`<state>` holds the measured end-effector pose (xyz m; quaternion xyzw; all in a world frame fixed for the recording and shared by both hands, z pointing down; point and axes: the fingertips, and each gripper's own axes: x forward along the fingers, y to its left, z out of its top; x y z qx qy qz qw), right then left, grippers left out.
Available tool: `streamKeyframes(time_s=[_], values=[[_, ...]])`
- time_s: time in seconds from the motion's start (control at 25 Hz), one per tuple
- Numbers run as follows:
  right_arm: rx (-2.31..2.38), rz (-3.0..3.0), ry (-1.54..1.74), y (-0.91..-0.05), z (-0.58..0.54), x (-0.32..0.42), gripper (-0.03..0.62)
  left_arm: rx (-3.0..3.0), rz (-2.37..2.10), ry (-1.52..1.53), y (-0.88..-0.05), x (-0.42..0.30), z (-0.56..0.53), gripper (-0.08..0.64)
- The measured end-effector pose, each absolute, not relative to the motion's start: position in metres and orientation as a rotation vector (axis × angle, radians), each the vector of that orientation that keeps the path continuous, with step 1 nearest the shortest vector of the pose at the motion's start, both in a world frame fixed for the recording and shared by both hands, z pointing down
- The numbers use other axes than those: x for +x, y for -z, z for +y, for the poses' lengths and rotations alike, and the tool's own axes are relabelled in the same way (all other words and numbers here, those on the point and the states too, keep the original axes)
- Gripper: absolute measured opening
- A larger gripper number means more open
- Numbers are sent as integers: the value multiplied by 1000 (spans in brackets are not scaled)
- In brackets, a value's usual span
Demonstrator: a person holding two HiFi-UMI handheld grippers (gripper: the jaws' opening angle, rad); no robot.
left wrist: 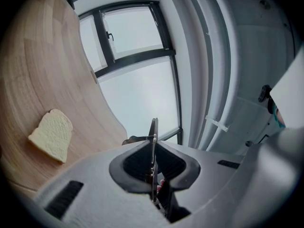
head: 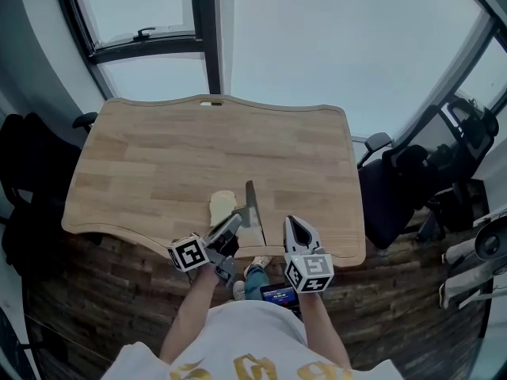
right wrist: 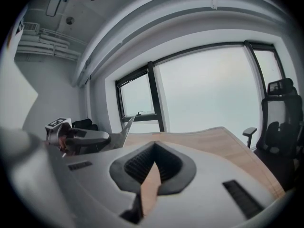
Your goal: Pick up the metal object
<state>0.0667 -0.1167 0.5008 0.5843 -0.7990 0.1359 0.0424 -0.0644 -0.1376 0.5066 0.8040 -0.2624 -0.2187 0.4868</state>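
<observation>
Standing at the near edge of the wooden table, a person in a white shirt holds out both bare forearms, one gripper in each hand, each with one marker cube at its back.

The left gripper is rolled onto its side. Its jaws are clamped on the metal blade, the only metal thing in sight. In the left gripper view the blade stands edge-on, pinched between the dark pads and pointing away over the table. From the right gripper view its pointed tip angles upward, above the tabletop.

The right gripper hovers just beside it over the table edge. Its jaws meet at the tips with nothing held; only a sliver of tabletop shows through the slit behind them.

One slice of bread lies flat on the wood, just left of the blade and near the front edge.

Beyond the table's far edge stands a dark-framed window. One black office chair sits off the right side, and another dark chair off the left.
</observation>
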Motion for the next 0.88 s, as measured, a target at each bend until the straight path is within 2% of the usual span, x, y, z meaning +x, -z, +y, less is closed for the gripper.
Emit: streamKeyframes(time_s=[0.88], values=[[1745,-2442,-391,-500,-117,47,11,1908,-616,553,-511,-75,-133,48]])
